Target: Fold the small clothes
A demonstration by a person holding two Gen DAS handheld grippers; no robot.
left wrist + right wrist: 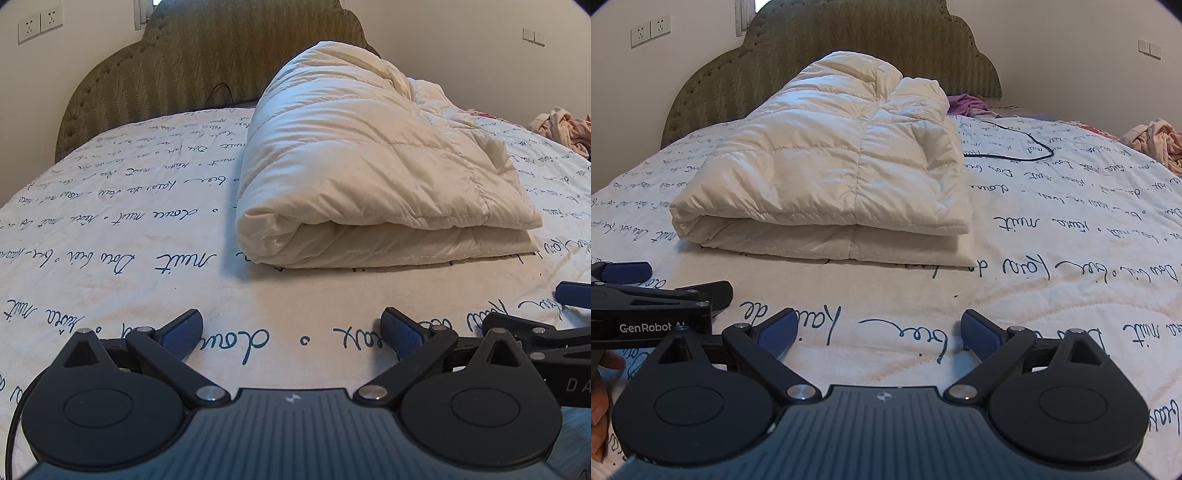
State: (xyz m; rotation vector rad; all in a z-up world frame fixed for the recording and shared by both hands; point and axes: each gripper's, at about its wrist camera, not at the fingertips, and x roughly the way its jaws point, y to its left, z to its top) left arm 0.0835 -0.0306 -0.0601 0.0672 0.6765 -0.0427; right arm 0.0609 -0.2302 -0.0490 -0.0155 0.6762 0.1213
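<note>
A cream quilted puffer garment (369, 177) lies folded on the bed, its thick folded edge facing me; the right wrist view shows the garment (831, 173) a little to the left. My left gripper (291, 334) hovers open over bare sheet in front of the garment, nothing between its blue pads. My right gripper (879, 332) is likewise open over the sheet, short of the folded edge, empty. The two grippers sit side by side: the right one shows at the left view's right edge (546, 325), the left one at the right view's left edge (653, 295).
The bed sheet (129, 229) is white with dark handwriting print. A green padded headboard (812, 48) stands behind. A black cable (1030, 147) loops on the sheet right of the garment. Pink clothes (1156, 144) are piled at far right, a purple cloth (967, 103) near the headboard.
</note>
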